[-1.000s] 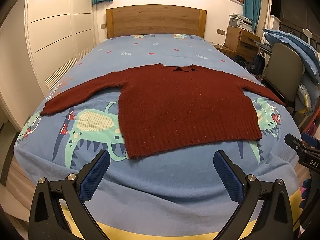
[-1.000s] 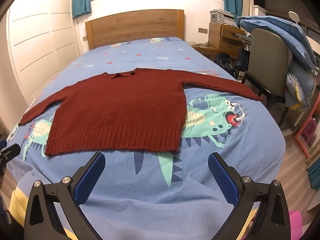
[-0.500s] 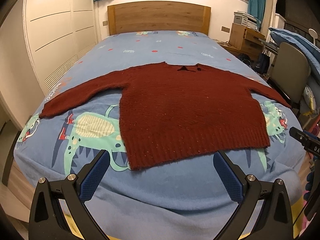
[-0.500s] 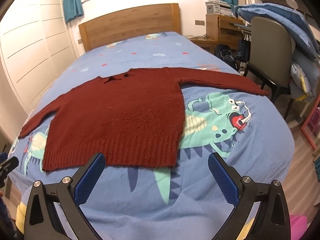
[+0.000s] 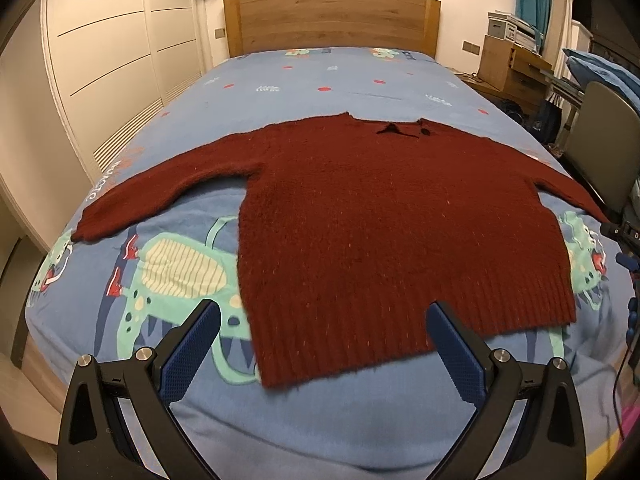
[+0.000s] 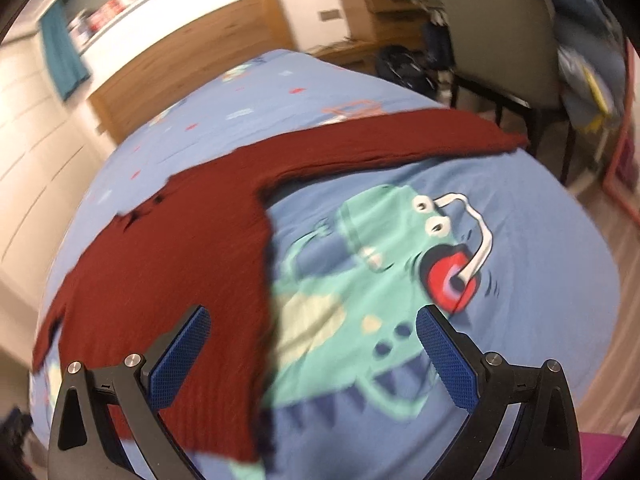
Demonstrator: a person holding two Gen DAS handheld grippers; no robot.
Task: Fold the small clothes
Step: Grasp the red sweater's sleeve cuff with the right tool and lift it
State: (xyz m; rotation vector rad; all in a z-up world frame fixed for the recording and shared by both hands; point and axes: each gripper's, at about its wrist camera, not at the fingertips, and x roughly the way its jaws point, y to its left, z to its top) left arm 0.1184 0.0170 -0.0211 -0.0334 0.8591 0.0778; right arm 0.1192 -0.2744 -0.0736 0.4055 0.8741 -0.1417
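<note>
A dark red knitted sweater (image 5: 380, 216) lies flat on the blue dinosaur-print bed, sleeves spread out to both sides, collar toward the headboard. My left gripper (image 5: 320, 344) is open and empty, hovering just above the sweater's ribbed bottom hem near its left corner. My right gripper (image 6: 312, 350) is open and empty above the sweater's right side edge (image 6: 224, 248), with the right sleeve (image 6: 400, 142) stretching away toward the chair. The right wrist view is motion-blurred.
The bed cover (image 5: 180, 276) shows a green dinosaur print. A wooden headboard (image 5: 328, 16) stands at the far end. A grey chair (image 6: 500, 32) and wooden drawers (image 5: 508, 64) stand to the right, white wardrobe doors (image 5: 104, 60) to the left.
Both grippers have moved forward over the bed toward the sweater. The right gripper has swung right and tilted, now over the sweater's right edge. Both stay open.
</note>
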